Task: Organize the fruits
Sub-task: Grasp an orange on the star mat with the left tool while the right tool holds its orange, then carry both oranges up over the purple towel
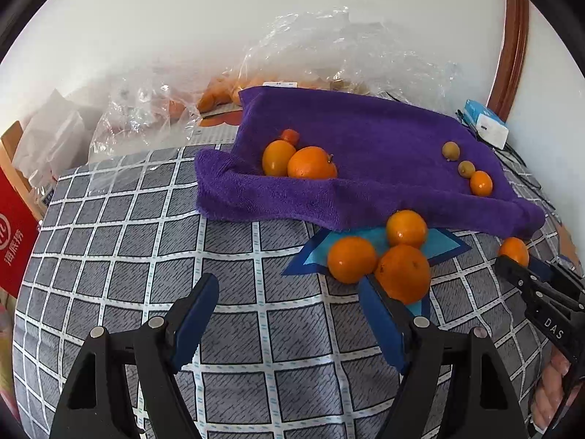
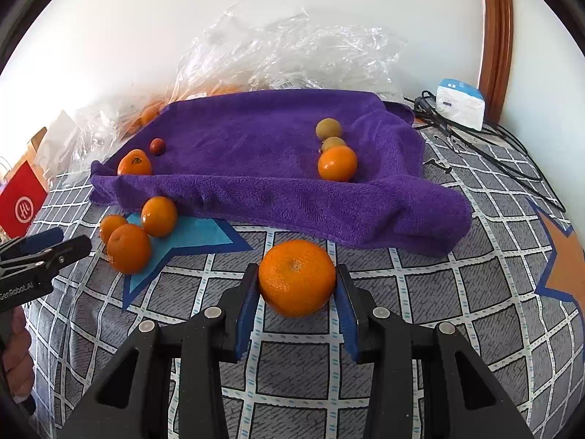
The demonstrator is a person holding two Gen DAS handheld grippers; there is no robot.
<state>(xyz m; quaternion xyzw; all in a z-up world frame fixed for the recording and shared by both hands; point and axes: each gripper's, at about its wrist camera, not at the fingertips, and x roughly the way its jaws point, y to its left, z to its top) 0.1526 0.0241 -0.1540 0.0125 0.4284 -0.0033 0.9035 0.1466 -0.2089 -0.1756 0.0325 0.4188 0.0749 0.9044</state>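
R gripper [image 2: 297, 294] jaws clamp an orange [image 2: 297, 278] w/ pads on both sides, just in front of the purple towel [image 2: 278, 153]. L gripper [image 1: 289, 314] jaws released, empty, beside three oranges [image 1: 380, 256]. Risk: round fruit could slip & roll off if the squeeze loosens; L could bump the cluster.

My tongs are black with blue pads, the right gripper [image 2: 298, 285] on a bright orange mandarin [image 2: 297, 277]. The purple towel [image 2: 263, 186] carries more orange fruit, two olive-green fruits [image 2: 328, 128] and one small red fruit [image 2: 157, 146]. The grey cloth [image 2: 420, 292] has a white grid pattern, a blue star [image 2: 197, 236] and an orange star [image 2: 570, 256]. A red box [image 2: 20, 201] bears a white logo
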